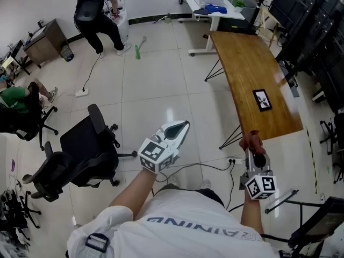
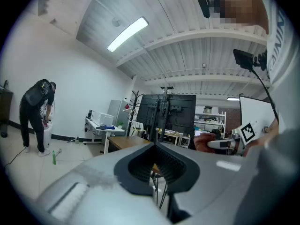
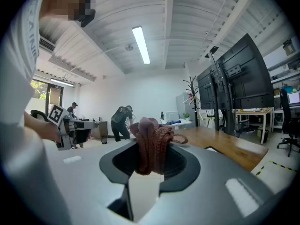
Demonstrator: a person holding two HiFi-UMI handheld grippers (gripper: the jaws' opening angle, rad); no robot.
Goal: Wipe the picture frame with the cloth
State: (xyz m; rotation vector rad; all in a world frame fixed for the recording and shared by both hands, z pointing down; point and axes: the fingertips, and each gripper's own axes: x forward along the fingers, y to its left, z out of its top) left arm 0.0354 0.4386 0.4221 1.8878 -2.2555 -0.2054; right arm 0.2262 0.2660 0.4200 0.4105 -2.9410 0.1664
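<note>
A small black picture frame (image 1: 262, 99) lies flat on the long wooden table (image 1: 248, 69), near its near end. My right gripper (image 1: 251, 142) is shut on a dark red cloth (image 1: 251, 141), held in the air just short of the table's near edge. In the right gripper view the bunched cloth (image 3: 151, 144) sticks up between the jaws, with the frame (image 3: 212, 149) a dark sliver on the table. My left gripper (image 1: 183, 126) hovers over the floor, left of the table, shut with nothing in it (image 2: 156, 146).
A black office chair (image 1: 80, 155) stands on the tiled floor at lower left. Cables (image 1: 209, 166) run across the floor by the table legs. A person (image 1: 99, 15) bends over at the far wall. Monitors on stands (image 1: 306, 26) line the right side beyond the table.
</note>
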